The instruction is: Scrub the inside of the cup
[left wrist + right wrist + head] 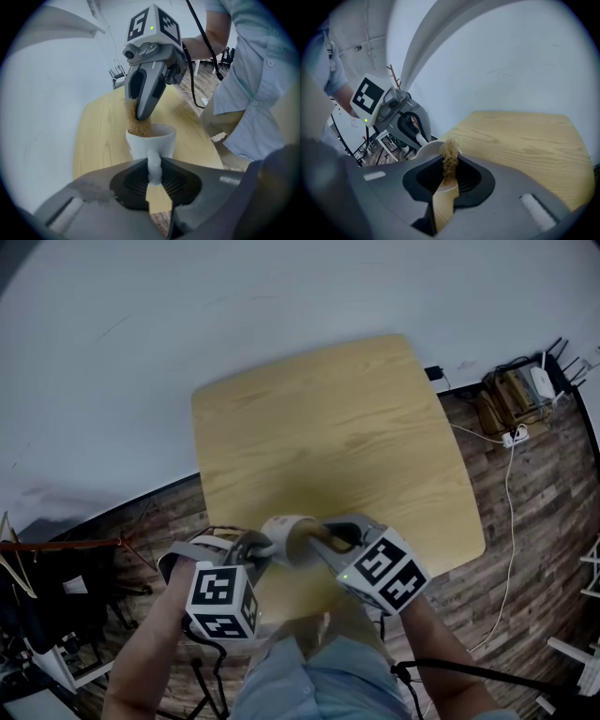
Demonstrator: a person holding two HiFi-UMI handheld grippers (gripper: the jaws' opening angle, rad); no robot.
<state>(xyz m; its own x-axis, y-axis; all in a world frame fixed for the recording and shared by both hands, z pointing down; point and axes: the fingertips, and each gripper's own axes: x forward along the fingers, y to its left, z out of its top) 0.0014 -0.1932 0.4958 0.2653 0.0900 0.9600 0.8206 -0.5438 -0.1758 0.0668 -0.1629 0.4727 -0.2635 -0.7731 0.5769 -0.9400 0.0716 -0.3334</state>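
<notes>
I am holding the white cup (149,140) by its handle (154,168), the left gripper (154,190) clamped on it, at the near edge of the wooden table (356,427). The right gripper (449,180) is pinching a brown fibrous scrubber (450,157), whose tuft is dipping into the cup's mouth. I am judging that hard sideways pressure risks twisting the cup around that thin handle, or dragging the scrubber from its jaws.

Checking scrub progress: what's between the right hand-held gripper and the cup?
A brown fibrous scrubber, clamped in the right hand-held gripper, dips into the white cup; the left gripper view shows it.
</notes>
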